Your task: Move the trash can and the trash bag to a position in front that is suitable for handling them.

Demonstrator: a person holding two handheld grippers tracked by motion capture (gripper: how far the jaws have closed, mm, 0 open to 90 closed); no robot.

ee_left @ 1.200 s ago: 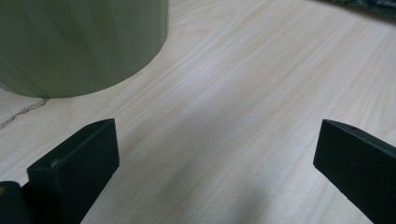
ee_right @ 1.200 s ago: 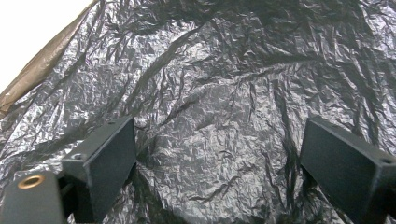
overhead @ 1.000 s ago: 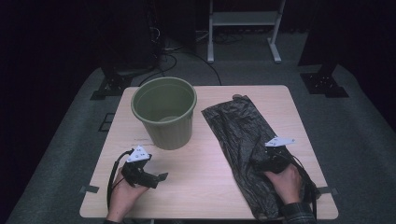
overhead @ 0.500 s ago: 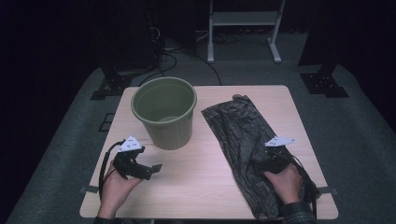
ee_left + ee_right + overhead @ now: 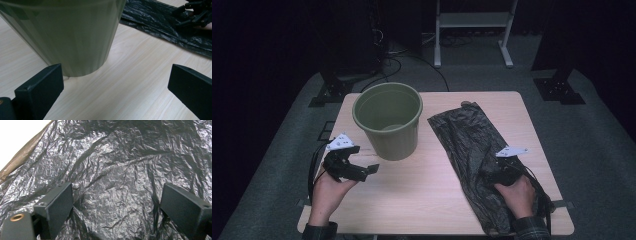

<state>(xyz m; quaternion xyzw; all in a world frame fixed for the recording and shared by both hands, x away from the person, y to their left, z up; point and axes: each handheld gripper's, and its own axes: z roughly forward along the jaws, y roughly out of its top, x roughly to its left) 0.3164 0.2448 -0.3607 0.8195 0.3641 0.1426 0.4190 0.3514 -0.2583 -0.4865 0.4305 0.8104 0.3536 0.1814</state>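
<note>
wooden table (image 5: 432, 185): one green bucket (image 5: 388, 122), one black bag (image 5: 474, 150); left tool (image 5: 367, 170), right tool (image 5: 487, 176) both agape.

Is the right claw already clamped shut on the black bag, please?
No, in the right gripper view the right claw stands wide open over the flat black bag.

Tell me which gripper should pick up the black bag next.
Right. The right gripper is directly over the black bag, jaws open. The left gripper is by the green bucket, with bare table between it and the bag.
</note>
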